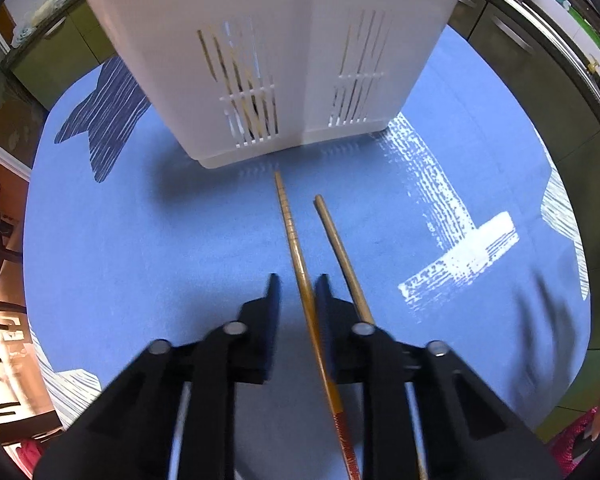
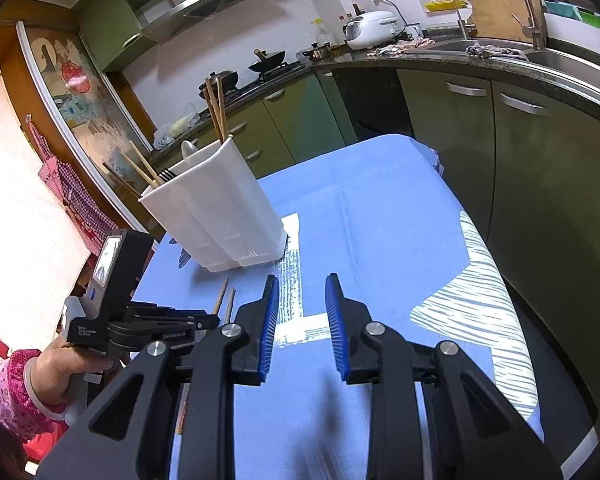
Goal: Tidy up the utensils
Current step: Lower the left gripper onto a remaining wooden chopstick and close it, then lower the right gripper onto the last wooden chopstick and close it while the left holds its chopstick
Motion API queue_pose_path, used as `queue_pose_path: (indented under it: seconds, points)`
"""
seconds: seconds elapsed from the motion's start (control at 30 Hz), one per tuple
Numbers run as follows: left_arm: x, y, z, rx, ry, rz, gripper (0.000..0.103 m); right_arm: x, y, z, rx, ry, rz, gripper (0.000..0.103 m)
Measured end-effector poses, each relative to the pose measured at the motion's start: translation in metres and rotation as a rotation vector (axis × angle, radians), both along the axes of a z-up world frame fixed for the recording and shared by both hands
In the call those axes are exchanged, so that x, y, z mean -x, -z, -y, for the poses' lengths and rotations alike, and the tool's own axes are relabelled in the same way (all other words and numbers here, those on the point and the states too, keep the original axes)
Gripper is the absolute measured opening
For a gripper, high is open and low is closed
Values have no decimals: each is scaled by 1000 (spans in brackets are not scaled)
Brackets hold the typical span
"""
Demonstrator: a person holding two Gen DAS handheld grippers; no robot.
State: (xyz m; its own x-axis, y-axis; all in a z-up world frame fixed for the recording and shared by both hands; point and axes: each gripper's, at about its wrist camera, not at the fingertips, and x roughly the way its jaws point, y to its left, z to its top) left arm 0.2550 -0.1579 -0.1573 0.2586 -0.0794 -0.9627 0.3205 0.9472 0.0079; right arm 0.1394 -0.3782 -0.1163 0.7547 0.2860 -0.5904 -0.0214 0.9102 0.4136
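Two chopsticks lie on the blue-clothed table (image 1: 140, 248), and the left claw (image 1: 297, 280) points down over them with its jaws narrowed around the darker chopstick (image 1: 296, 248); whether the pads actually press it is hard to make out, since a gap shows beside it. The paler chopstick (image 1: 336, 240) lies just outside the right-hand finger, its lower end hidden behind the claw. Just beyond their tips stands the white utensil holder (image 1: 260, 60), its top cut off here. The right claw (image 2: 302, 312) hovers with jaws apart, nothing between them. A hand (image 2: 56, 372) in a pink sleeve grips the left claw's handle.
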Motion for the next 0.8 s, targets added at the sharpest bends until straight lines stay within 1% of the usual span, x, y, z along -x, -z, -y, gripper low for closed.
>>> queue_pose_path:
  seconds: [0.03, 0.1, 0.27, 0.3, 0.37, 0.4, 0.53, 0.7, 0.73, 0.8]
  points:
    - [1, 0, -3, 3, -2, -3, 9, 0, 0, -1, 2, -2, -1, 25]
    - [3, -3, -9, 17, -5, -6, 9, -2, 0, -5, 12, -9, -10, 25]
    - [13, -18, -22, 54, -5, 48, 9, -13, 4, -25, 63, -64, -49, 25]
    - [17, -23, -25, 65, -4, 65, 9, -17, 5, -30, 77, -75, -59, 25]
    - [22, -33, -34, 77, -2, 101, 9, -24, 9, -42, 109, -99, -82, 31]
    - [25, -38, -38, 86, -2, 121, 9, -28, 12, -49, 127, -114, -94, 32]
    - [44, -64, -53, 127, -5, 216, 9, -43, 21, -75, 182, -163, -121, 32]
    - [71, -93, -73, 175, 3, 318, 9, -68, 39, -120, 252, -247, -180, 32]
    - [70, -94, -69, 173, 4, 334, 9, -73, 42, -128, 266, -258, -192, 32]
    - [75, -99, -74, 176, 11, 363, 8, -82, 50, -145, 305, -276, -215, 32]
